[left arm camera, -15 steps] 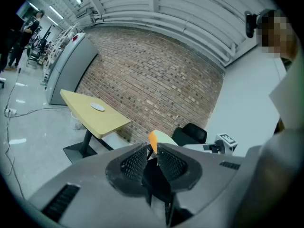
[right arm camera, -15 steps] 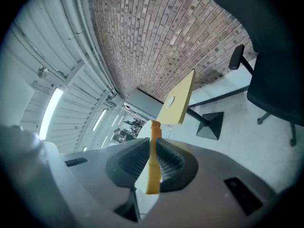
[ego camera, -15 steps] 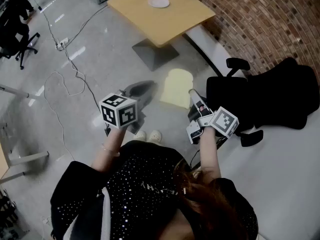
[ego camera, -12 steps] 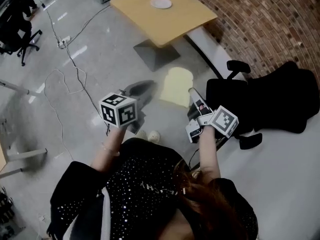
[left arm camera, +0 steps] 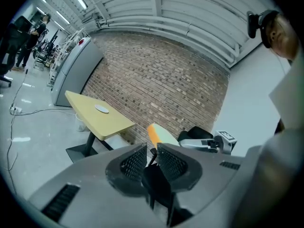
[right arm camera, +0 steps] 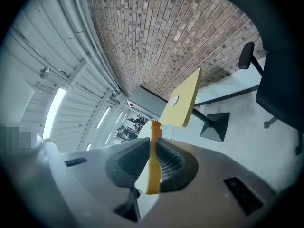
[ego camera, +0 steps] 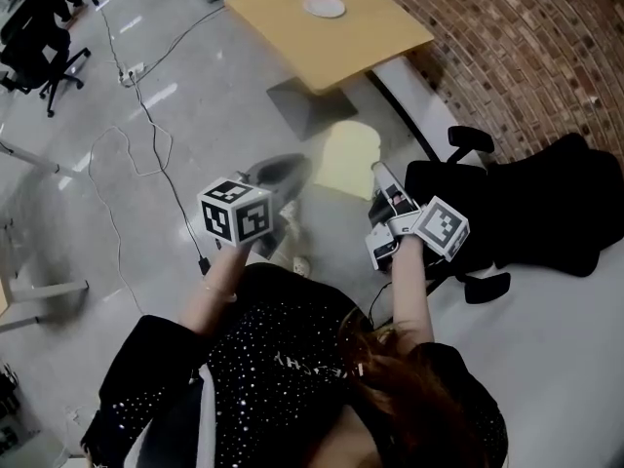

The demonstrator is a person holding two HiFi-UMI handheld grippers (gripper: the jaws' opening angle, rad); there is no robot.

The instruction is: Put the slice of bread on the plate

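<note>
**Slice of bread gripped in the right tool, well short of the counter**

The right tool [ego camera: 376, 175] is clenched on the slice of bread [ego camera: 349, 156]. Its own view shows the slice [right arm camera: 152, 172] edge-on and upright between the two pads. The bread hangs in the air over the floor, on the person's side of the counter [ego camera: 375, 39] and near its dark base, not touching the counter. The white plate [ego camera: 324, 6] lies on the counter top, toward the end away from the person and well apart from the bread. The left tool [ego camera: 280, 177] hangs on the same near side of the counter. Its jaws seem to stand a narrow gap apart with nothing between them, though the gap is slight [left arm camera: 151, 156].
</note>
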